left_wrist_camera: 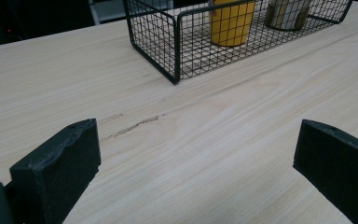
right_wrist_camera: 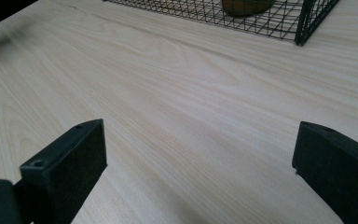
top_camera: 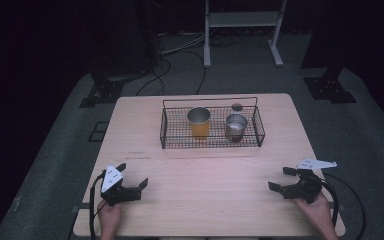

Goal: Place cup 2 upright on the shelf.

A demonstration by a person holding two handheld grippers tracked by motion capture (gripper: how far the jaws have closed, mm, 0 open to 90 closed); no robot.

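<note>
1. Down at the near edge of the wooden table, the left gripper rests low over the bare wood, jaws spread wide apart with nothing between them.
2. Opposite it, the right gripper sits near the table's right edge, also released, its jaws wide apart and holding nothing.
3. Both grippers point inward and forward, well apart from each other, each held by a hand that comes in from the bottom edge.
4. Farther back, a black wire basket stands near the middle of the table, well apart from both grippers.
5. Inside it, a yellow cup stands upright toward the left, and a metal cup stands upright to its right, the two apart.
6. Seen from the left gripper view, the basket's near corner lies ahead of the jaws, with the yellow cup behind the mesh.
7. A faint dark scuff mark lies on the wood between that gripper and the basket.
</note>
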